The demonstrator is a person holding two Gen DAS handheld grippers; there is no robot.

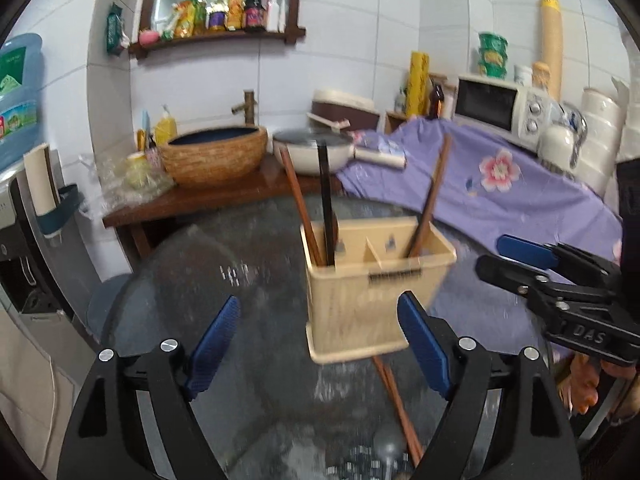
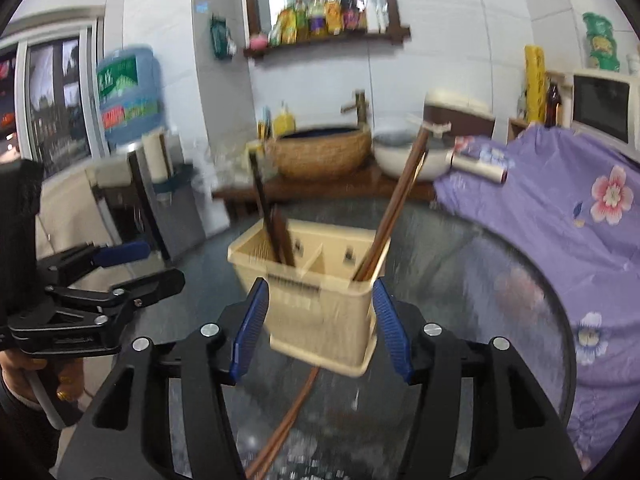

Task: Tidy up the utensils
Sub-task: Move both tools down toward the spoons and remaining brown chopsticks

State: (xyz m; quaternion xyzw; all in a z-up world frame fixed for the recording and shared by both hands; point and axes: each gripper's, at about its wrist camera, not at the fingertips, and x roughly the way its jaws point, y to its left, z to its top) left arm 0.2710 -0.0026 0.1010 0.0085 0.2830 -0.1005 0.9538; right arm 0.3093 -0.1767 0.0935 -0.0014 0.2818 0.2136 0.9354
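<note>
Both your grippers are spread apart right now and neither one has hold of anything. Your left gripper (image 1: 320,344) is the wider of the two: its blue pads (image 1: 214,344) stand well apart over the dark glass table (image 1: 192,264), and the right-hand pad sits in front of the utensil holder's lower corner. Can't tell if it's actually touching, the shot's too blurry.

Your right gripper (image 2: 320,328) is open about halfway, with the cream utensil holder (image 2: 320,300) showing between its pads (image 2: 390,328). The pads look just beside the holder's sides, not pressing on it as far as I can make out.

The utensil holder sits on the glass table with a divider splitting it into two compartments. In the left compartment there's a black utensil handle (image 1: 326,200) and a brown chopstick (image 1: 300,208) standing up; in the right one, brown chopsticks (image 2: 394,208) lean out to the right. Another pair of brown chopsticks (image 1: 396,404) lies flat on the table in front of the holder, running toward you.

Writing-wise, the only thing you can properly read is "DAS" on the black body of your right gripper in the left camera. The water jug (image 2: 128,92) and the bottles on the shelf (image 1: 224,12) have labels, but they're too blurred to read. A purple flowered cloth (image 2: 560,208) covers the right side.
</note>
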